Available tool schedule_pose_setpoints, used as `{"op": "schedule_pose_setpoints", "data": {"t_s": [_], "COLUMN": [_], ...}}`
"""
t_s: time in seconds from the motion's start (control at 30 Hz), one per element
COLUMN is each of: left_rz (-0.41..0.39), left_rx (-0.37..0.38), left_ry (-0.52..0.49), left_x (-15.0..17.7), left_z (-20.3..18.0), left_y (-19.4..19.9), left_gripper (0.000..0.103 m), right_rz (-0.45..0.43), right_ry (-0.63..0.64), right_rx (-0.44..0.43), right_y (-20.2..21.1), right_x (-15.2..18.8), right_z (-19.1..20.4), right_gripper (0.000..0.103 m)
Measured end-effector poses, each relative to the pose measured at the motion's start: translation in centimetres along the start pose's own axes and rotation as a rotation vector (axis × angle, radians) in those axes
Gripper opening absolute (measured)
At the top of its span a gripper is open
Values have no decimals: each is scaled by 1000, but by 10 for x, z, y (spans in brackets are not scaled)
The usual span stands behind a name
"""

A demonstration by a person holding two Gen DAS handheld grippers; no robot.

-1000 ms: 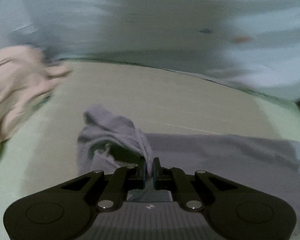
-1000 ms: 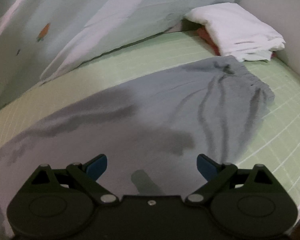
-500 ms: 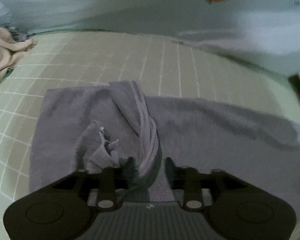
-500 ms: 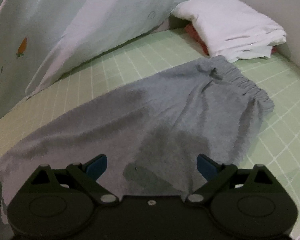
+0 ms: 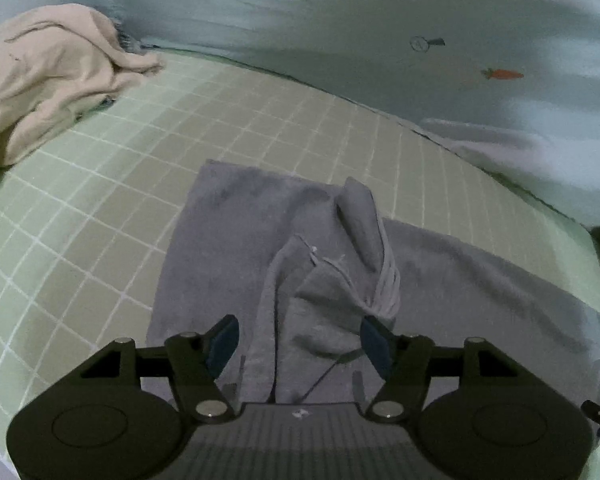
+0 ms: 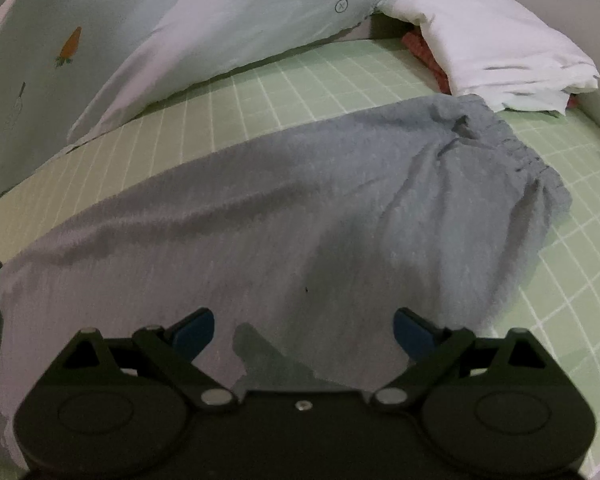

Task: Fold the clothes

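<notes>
Both tools stand released, left tool point(image 5: 298, 342) just opened over bunched grey trousers point(image 5: 340, 280), right tool point(image 6: 304, 330) above them.

Matt grey cloth trousers point(image 6: 260, 232)

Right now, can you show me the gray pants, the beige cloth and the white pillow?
gray pants point(image 6: 260, 232): right wrist view, flat middle of the leg.
beige cloth point(image 5: 48, 76): left wrist view, middle of the heap.
white pillow point(image 6: 488, 44): right wrist view, top face.
</notes>
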State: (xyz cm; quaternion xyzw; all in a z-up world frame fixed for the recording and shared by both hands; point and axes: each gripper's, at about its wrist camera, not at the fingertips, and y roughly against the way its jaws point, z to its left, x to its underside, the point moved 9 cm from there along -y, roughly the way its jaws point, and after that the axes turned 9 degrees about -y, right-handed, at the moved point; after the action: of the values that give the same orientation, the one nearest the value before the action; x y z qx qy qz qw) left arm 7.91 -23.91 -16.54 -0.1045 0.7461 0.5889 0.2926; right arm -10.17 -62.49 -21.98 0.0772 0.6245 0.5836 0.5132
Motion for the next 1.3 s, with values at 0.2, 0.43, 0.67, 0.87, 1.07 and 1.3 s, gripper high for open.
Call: {"op": "schedule_pose_setpoints", "data": {"t_s": [0.2,0.43,0.67,0.87,1.07,1.3], "left_rz": [-10,4,1,-4,74,21], "left_rx": [44,70,140,232,271,235], "left_ry": [-135,-212,-275,-328,-419,-326], "left_x": [-15,-22,-20,-4,37,27], "left_z": [-18,-19,-30,-58,-88,-61], "left_y": [-18,-38,-37,-17,-14,6], "left_gripper": [57,56,4,2,5,65], "right_rz": [-8,11,22,9,11,7], "right_ry": [21,65,122,136,115,113], "right_rx": [32,67,73,60,47,16], "right_y": [13,25,34,42,44,47], "right_x": [12,30,47,52,54,52], "right_z": [7,15,28,29,23,29], "right_gripper": [97,97,97,97,97,97]}}
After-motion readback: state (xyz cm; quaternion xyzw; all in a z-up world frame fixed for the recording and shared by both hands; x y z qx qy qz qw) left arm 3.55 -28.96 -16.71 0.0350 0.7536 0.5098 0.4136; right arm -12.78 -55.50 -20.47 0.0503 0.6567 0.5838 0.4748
